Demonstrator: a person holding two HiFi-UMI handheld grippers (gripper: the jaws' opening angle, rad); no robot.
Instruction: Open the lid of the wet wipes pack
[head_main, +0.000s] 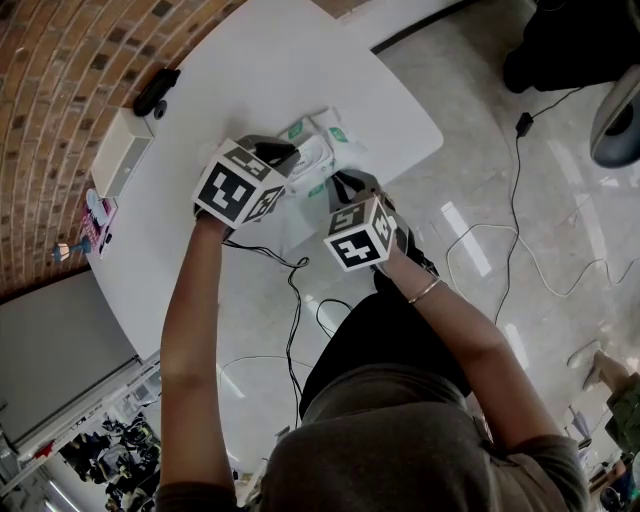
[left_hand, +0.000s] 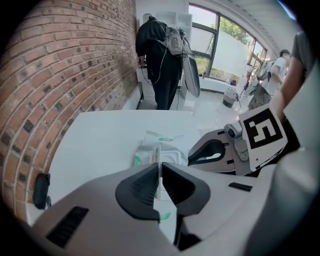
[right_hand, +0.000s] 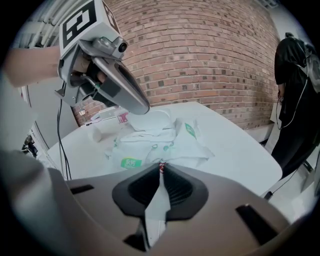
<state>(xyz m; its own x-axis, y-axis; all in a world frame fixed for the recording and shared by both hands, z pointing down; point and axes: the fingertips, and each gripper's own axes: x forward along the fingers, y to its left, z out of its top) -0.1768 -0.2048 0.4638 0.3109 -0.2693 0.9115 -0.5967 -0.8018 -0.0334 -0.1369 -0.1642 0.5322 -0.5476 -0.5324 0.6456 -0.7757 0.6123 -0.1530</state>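
The left gripper has its fingers pressed on the thin white lid. The lid stands edge-on between them, raised off the wet wipes pack. The right gripper pinches the crimped near end of the pack between its fingers. The two grippers are close together, the left one just over the pack's top. The pack lies crumpled on the white tabletop, close to its curved near-right edge, which runs just beneath the right gripper. Bare tabletop stretches far and left of the pack. Along the left edge, well apart, sit a white box, a black object and a small pink item. Cables trail on the floor below.
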